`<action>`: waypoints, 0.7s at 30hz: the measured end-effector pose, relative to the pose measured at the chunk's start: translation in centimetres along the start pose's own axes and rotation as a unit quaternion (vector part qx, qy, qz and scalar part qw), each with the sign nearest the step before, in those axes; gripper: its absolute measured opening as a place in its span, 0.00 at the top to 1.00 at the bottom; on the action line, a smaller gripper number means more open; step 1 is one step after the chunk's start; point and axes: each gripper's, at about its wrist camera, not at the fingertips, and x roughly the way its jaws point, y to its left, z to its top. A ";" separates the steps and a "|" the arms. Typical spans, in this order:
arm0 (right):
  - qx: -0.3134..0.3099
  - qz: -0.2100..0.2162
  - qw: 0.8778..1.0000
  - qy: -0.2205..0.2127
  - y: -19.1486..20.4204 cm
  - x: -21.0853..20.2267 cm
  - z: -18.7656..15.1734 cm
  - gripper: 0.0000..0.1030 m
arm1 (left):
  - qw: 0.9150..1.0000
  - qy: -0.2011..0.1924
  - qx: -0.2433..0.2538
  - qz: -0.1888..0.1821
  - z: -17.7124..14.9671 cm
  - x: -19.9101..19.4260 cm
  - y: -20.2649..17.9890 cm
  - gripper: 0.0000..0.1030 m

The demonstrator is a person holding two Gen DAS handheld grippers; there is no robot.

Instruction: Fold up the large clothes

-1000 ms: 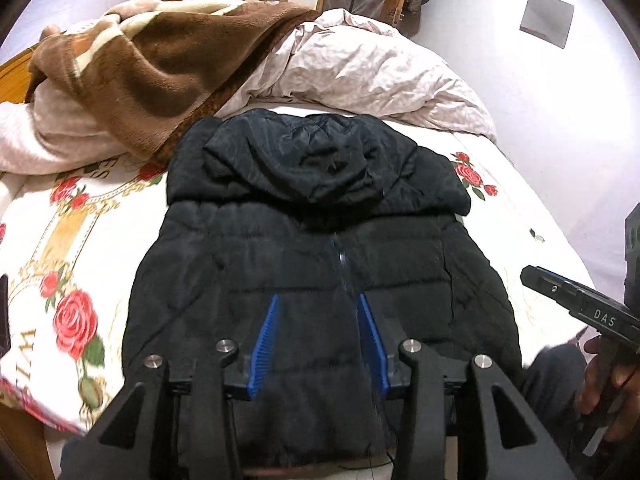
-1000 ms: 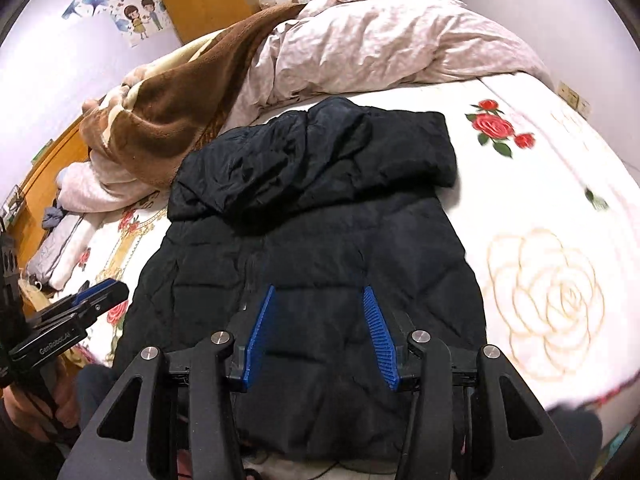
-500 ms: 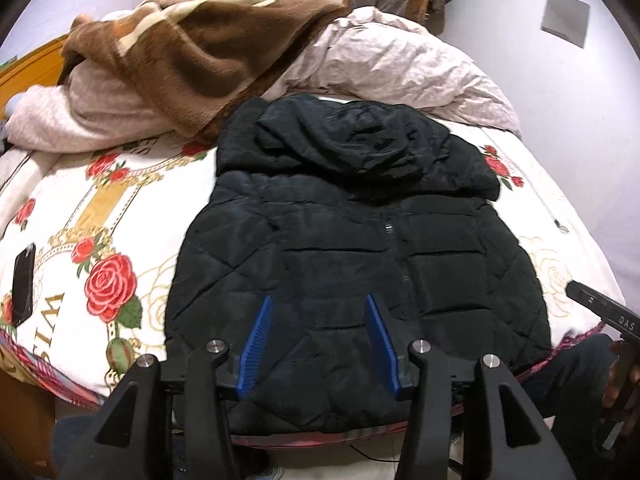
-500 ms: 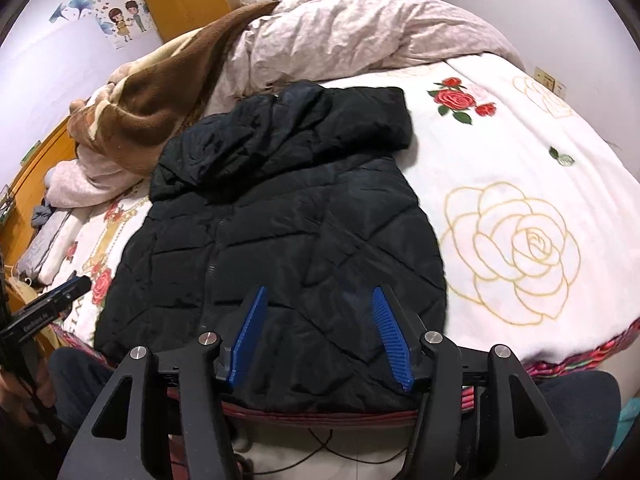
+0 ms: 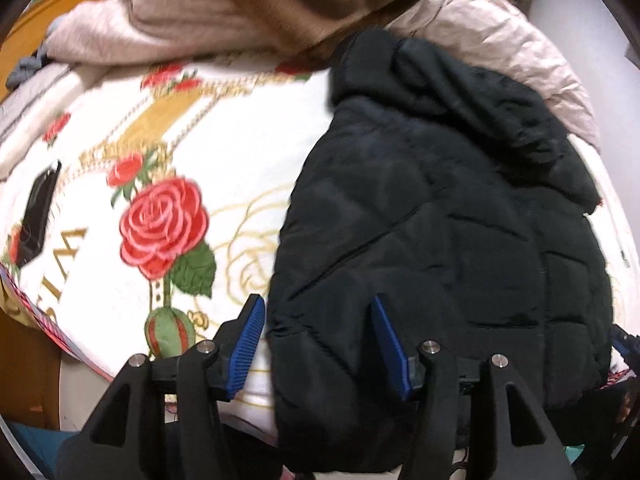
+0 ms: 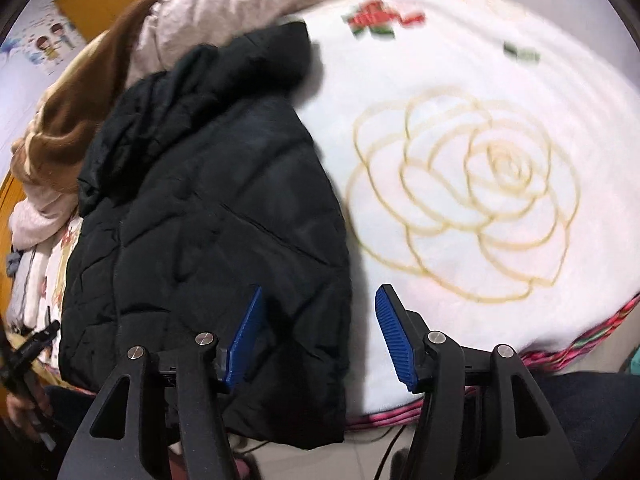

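A black jacket point(image 5: 440, 220) lies flat on a rose-print bedspread point(image 6: 460, 160), blankets point(image 5: 240, 12) piled behind. Both the left gripper point(image 5: 318, 344) and right gripper point(image 6: 320, 340) tilt down over its bottom corners, jaws just opening, gripping nothing.

My left wrist view looks steeply down, close over jacket point(image 5: 440, 240) left hem corner; my right wrist view, same tilt, over right corner; both share jacket, bedspread point(image 6: 460, 120)
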 end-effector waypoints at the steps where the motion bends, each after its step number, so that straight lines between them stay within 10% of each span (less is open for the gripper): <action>1: 0.004 0.004 1.000 0.012 -0.2 0.6 -0.3 0.44 | 1.000 0.007 -0.003 0.003 -0.2 0.6 0.3 0.44; 17: 0.041 0.077 0.992 0.094 -0.4 3.6 -2.2 0.42 | 0.995 0.071 -0.061 -0.021 -2.6 3.6 0.2 0.32; 21: 0.006 0.061 0.993 0.100 0.8 3.4 -2.2 0.69 | 0.998 0.061 -0.003 -0.004 -2.7 2.9 -2.0 0.60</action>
